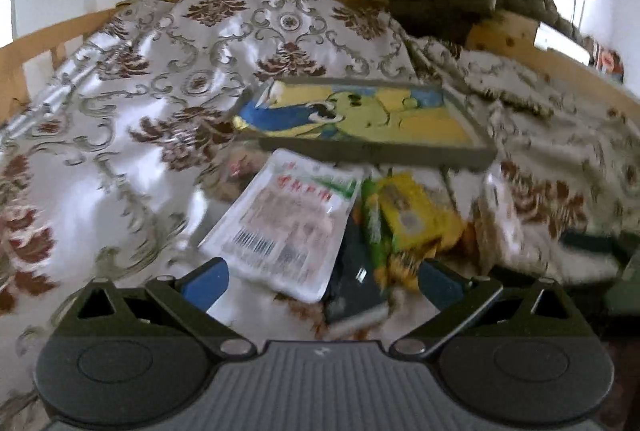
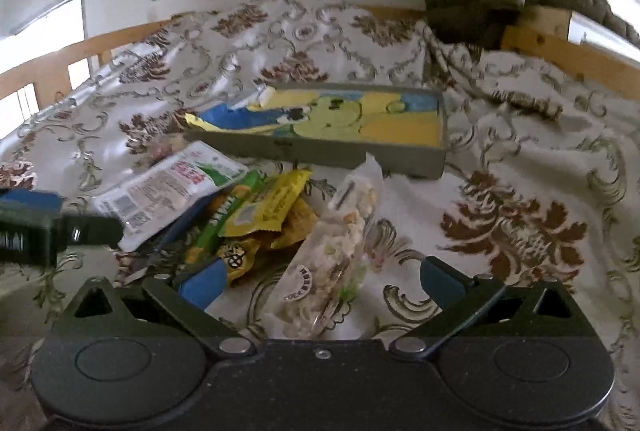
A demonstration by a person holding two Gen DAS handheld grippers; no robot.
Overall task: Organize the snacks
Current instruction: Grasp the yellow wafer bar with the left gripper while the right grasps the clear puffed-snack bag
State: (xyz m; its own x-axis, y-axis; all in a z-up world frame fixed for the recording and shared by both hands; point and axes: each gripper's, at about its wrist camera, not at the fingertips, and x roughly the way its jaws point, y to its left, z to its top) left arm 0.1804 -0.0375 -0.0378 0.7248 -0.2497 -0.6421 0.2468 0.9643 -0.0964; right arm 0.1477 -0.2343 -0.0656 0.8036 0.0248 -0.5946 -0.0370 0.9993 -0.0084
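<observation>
Nearest the lens in the right wrist view, the right gripper (image 2: 320, 283) has its blue-padded jaws spread wide, and a clear bag of pale puffed snacks (image 2: 340, 247) lies between them at lower centre, one end lifted toward the tray, not yet pinched. In the left wrist view the left gripper (image 1: 320, 283) is likewise spread apart and holds nothing; just ahead of it, at lower centre, a white pouch with a barcode (image 1: 284, 223) lies tilted over a dark flat packet (image 1: 352, 283), with a yellow and green wrapper (image 1: 408, 215) to its right. All the snacks are heaped on the patterned bedspread (image 1: 140, 91), just in front of a shallow grey tray (image 1: 372, 151) with a cartoon lining, in mid-frame. These packs look light, thin and crinkly, their film probably slippery, and the puffed pieces would likely crush under a hard squeeze. A grip on the sealed end or a flat edge seems safer than across the belly; the soft bedding will give under any downward push.
</observation>
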